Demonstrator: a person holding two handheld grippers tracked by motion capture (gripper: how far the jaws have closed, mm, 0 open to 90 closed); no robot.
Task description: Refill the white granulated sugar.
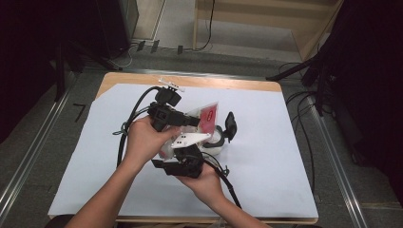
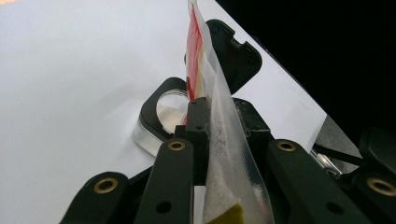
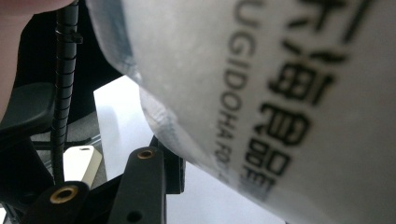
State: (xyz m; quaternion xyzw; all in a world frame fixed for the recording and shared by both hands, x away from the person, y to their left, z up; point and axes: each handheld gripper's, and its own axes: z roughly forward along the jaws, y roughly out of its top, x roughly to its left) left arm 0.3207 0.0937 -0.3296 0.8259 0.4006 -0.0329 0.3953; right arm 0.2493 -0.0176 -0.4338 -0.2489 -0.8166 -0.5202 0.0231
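Observation:
A translucent plastic bag (image 1: 207, 115) with a red label hangs above the table between both hands. My left gripper (image 1: 194, 121) is shut on its upper part; in the left gripper view the bag (image 2: 224, 154) runs edge-on between the pads of that gripper (image 2: 218, 119). My right gripper (image 1: 184, 151) comes from below, shut on the bag's lower part. Close up, the bag (image 3: 261, 93) shows black print, one of the fingers (image 3: 145, 179) sits against it, and the other jaw is hidden. Under the bag stands a clear container (image 1: 217, 144) (image 2: 159, 119), its black flip lid (image 1: 231, 125) (image 2: 236, 53) open.
White paper (image 1: 280, 156) covers the wooden table (image 1: 228, 83). Black cables (image 1: 135, 107) trail from both grippers across the left and front. Dark stands and cables (image 1: 304, 102) lie on the floor to the right, beyond the table edge.

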